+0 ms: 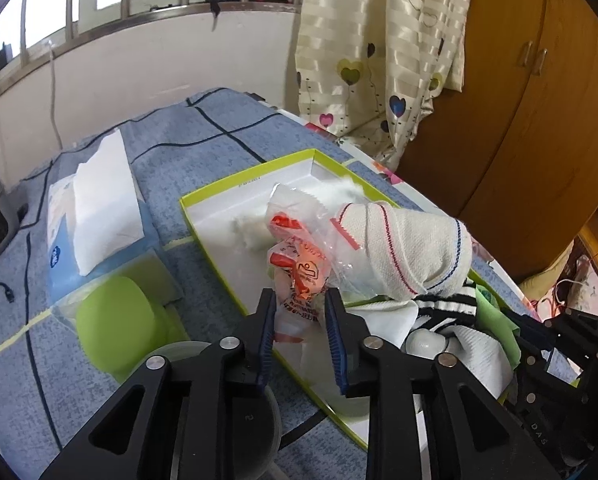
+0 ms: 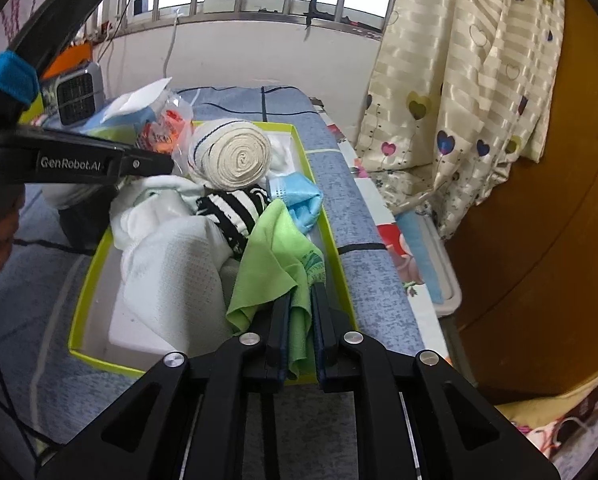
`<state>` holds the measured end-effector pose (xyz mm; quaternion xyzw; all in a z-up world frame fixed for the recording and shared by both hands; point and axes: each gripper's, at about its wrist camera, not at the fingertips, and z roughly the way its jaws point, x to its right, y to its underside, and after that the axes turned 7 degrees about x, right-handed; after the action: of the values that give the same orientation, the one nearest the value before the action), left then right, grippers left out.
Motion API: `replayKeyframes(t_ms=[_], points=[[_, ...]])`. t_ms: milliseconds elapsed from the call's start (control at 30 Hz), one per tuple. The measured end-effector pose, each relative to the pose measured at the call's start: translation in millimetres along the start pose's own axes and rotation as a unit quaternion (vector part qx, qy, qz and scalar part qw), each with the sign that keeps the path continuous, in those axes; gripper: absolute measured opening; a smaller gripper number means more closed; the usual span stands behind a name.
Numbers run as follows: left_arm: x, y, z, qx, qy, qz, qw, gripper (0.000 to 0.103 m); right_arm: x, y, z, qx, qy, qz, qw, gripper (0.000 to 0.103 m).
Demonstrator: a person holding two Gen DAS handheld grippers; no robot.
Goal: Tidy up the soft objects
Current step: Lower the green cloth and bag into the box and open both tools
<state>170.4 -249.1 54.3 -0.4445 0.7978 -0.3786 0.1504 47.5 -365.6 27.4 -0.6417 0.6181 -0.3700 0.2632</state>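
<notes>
Left gripper (image 1: 300, 300) over the near-left edge of the box (image 1: 209, 196), jaws set narrow with the orange-print bag (image 1: 299, 276) between them; blue pads look just clear of the plastic on both sides, so reads as a release rather than a grip. Bag sits inside the box, touching the bandage roll (image 1: 403, 248) to its right, white fluff further in toward the far corner.

Right gripper (image 2: 301, 300) at the near-right rim of the same box, jaws nearly closed and pinching the green cloth (image 2: 275, 264). Cloth runs up and away from the jaws, long axis roughly along the gripper's pointing line, draped over the white towel (image 2: 171, 272) and beside the striped sock (image 2: 235, 212); blue cloth (image 2: 299, 196) just beyond it.

Key relation: cloth already over the box interior, straight ahead of the right gripper. Likely needs only an opening of the jaws to drop it, then a pull back toward the near side.

Both grippers angled down into the box, left one crossing the right wrist view at upper left. Tissue pack (image 1: 95, 208) and green pouch (image 1: 115, 320) outside the box on the blue cover, to the left, nearer the left hand.
</notes>
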Motion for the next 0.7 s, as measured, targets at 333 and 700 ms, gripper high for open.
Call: replayKeyframes(t_ms=[333, 700], points=[[0.0, 3.4, -10.3, 0.002, 0.007, -0.007, 0.9999, 0.045, 3.0, -0.3, -9.9, 0.005, 0.019, -0.004, 1.0, 0.038], [0.0, 6.7, -30.6, 0.016, 0.01, -0.016, 0.9997, 0.062, 5.9, 0.4, -32.9, 0.017, 0.035, 0.003, 0.999, 0.052]])
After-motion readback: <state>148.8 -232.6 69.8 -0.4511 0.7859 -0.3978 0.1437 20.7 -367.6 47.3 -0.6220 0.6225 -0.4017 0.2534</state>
